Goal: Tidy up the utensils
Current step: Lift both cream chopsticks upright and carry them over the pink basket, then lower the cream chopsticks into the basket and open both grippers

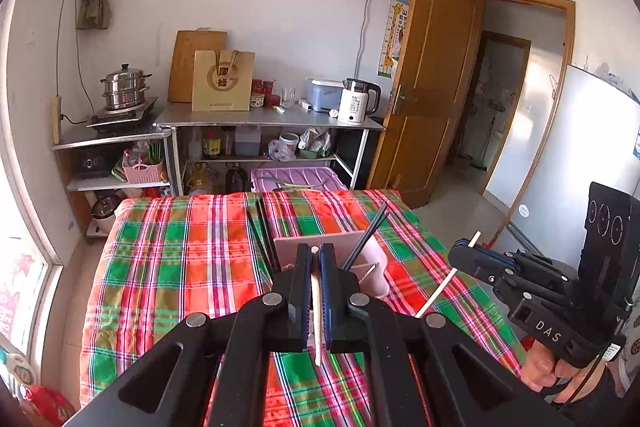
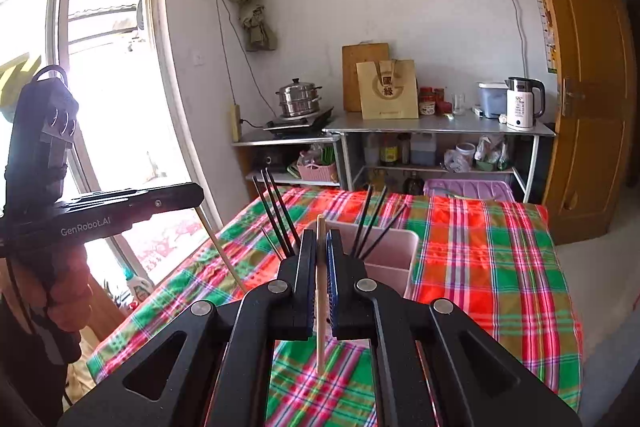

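My left gripper [image 1: 315,255] is shut on a pale wooden chopstick [image 1: 316,315], held above the plaid table. My right gripper [image 2: 321,239] is shut on another pale wooden chopstick [image 2: 321,299]. Each gripper shows in the other's view, the right gripper [image 1: 466,247] with its chopstick [image 1: 438,291] and the left gripper [image 2: 192,195] with its chopstick [image 2: 222,251]. A pink divided holder [image 1: 332,247] stands just beyond both grippers, also in the right wrist view [image 2: 394,247]. Black chopsticks [image 2: 374,223] lean inside it. Three black chopsticks [image 2: 276,211] stand left of the right gripper.
The table wears a red, green and white plaid cloth [image 1: 180,259]. Beyond it stand metal shelves with a steamer pot [image 1: 126,87], a paper bag [image 1: 223,81] and a kettle [image 1: 356,101]. An open wooden door [image 1: 432,67] is at right, a window [image 2: 104,47] at left.
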`<state>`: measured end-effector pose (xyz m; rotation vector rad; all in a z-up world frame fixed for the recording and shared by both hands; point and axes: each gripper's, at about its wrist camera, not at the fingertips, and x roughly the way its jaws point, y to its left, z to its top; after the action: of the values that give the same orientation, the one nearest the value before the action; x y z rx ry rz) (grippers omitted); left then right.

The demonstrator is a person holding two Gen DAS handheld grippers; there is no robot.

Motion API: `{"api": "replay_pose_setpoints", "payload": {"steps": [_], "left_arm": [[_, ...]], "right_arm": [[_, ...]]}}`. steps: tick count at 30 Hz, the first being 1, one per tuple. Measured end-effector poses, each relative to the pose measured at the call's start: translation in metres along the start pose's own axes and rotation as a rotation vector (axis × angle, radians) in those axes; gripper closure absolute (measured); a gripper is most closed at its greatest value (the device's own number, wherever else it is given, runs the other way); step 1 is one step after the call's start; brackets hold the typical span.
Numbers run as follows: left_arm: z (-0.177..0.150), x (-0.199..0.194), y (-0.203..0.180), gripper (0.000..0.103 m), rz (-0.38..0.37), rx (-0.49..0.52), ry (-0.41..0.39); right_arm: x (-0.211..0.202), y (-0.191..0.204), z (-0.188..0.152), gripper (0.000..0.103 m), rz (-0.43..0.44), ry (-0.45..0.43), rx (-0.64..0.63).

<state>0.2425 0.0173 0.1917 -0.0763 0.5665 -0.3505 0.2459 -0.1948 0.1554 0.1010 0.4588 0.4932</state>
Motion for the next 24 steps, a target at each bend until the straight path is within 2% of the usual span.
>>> {"api": "replay_pose_setpoints", "payload": {"steps": [5,11,17,24], "left_arm": [[0.029,0.000,0.004,0.099,0.008,0.007,-0.065],[0.045,0.019,0.011,0.099,0.011,0.009,-0.083],[0.037,0.050,0.022,0.099,0.012,-0.002,-0.061],[0.013,0.081,0.034,0.099,0.012,-0.024,0.004]], "right_arm": [[0.010,0.002,0.025,0.098,0.004,-0.059,0.014],[0.034,-0.002,0.036,0.098,-0.004,-0.083,0.040],[0.053,-0.012,0.029,0.098,-0.029,-0.076,0.053],[0.070,-0.020,0.010,0.098,-0.047,-0.024,0.057]]}}
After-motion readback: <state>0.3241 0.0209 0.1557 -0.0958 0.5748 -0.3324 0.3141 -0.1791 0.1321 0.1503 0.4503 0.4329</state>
